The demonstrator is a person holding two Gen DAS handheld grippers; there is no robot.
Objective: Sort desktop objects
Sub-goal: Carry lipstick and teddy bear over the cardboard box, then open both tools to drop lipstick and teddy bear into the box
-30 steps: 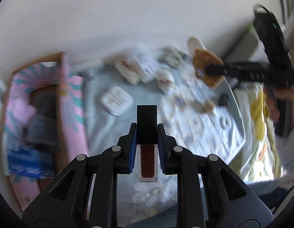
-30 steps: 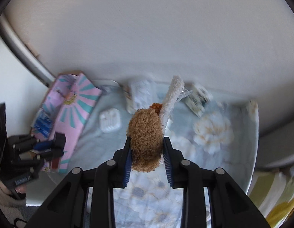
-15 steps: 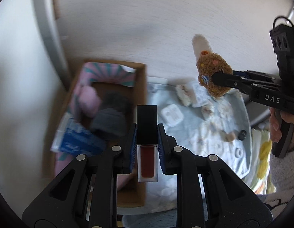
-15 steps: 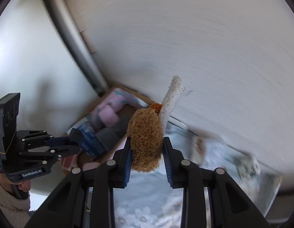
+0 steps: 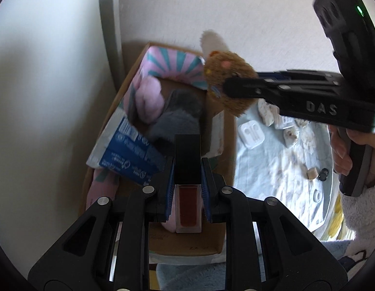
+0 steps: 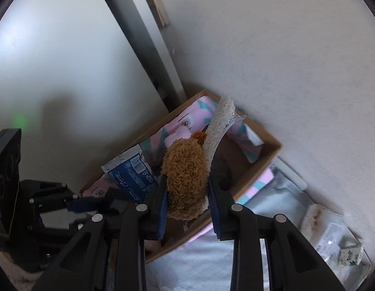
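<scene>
Left hand-held gripper [image 5: 187,181] clamps lip gloss [image 5: 188,194]; right hand-held gripper [image 6: 188,194] clamps plush clip [image 6: 185,177].

We see a pale wall [image 6: 272,48] filling twelve o'clock, a grey upright post [image 5: 110,12] at eleven, and soft daylight overall.

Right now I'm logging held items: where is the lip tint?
In the left wrist view, the lip tint sits bottom centre, clamped in the left tool above the cardboard box, near its blue packet.
</scene>
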